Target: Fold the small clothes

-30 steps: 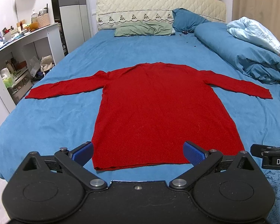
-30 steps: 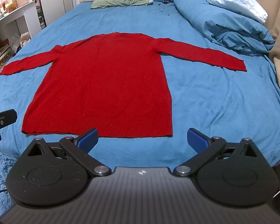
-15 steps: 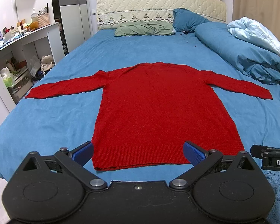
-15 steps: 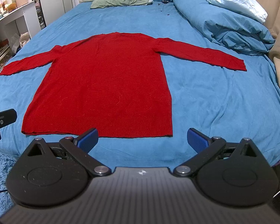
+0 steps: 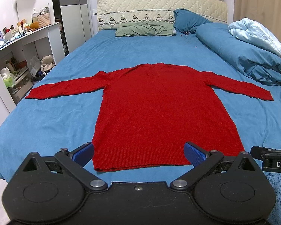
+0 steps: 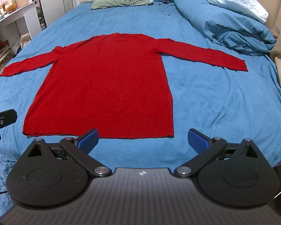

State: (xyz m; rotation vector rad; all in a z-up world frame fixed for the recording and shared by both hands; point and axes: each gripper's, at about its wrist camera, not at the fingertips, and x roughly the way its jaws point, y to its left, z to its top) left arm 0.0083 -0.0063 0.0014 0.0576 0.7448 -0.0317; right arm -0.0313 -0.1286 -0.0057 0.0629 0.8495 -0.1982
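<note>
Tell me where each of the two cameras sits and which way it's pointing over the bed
Left wrist view: sits on the left hand-held gripper at the foot of the bed, facing the headboard over the red sweater; its own open blue-padded fingers show, and the other tool's tip at the right edge.
Right wrist view: sits on the right hand-held gripper, further right, facing the same way; its open fingers show, and the other tool's tip at the left edge.
Shared: sweater, green pillow, folded blue duvet.
</note>
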